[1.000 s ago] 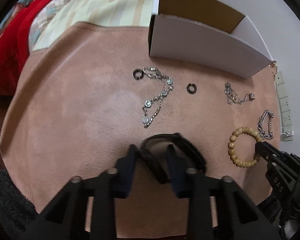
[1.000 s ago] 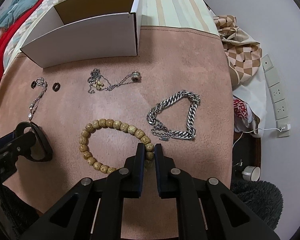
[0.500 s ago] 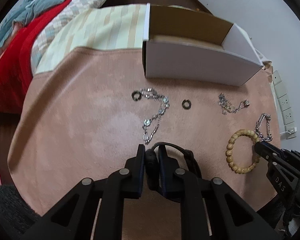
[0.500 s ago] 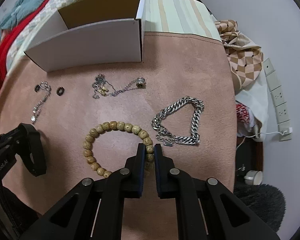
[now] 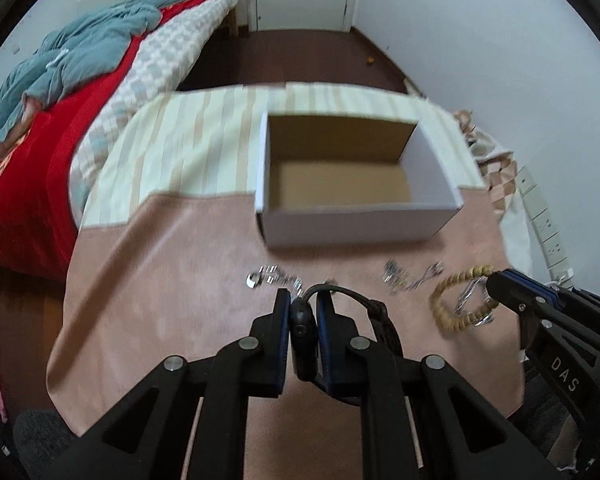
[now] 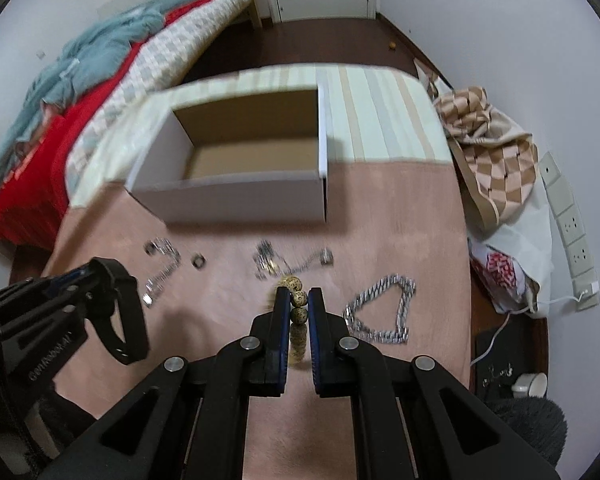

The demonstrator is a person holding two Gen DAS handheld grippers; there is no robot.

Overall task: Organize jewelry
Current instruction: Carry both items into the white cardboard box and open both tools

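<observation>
Jewelry-wise, nothing's in the box (image 5: 356,222) yet as far as I can tell: the white cardboard box sits open at the far side of the pink-covered counter (image 5: 160,288) and its brown floor looks bare in both views. So I'd call this barely started, first two pieces just picked up.

Left gripper (image 5: 303,312) has its fingers pinching the black watch-style band (image 5: 380,320), which looks lifted clear of the cloth. Right gripper (image 6: 299,305) is clamped on the wooden bead bracelet (image 6: 298,300), which hangs down between its fingers.

Left on the counter: the chunky silver chain bracelet (image 6: 384,312) off to the right, a thin necklace with a ring pendant (image 6: 288,264) in the middle, a crystal chain (image 6: 160,268) on the left, and a small dark ring (image 6: 198,261) next to it. It's all motion-blurred, so fine detail is hard to call.

My guess is four-ish pieces to go after these two get dropped in.
</observation>
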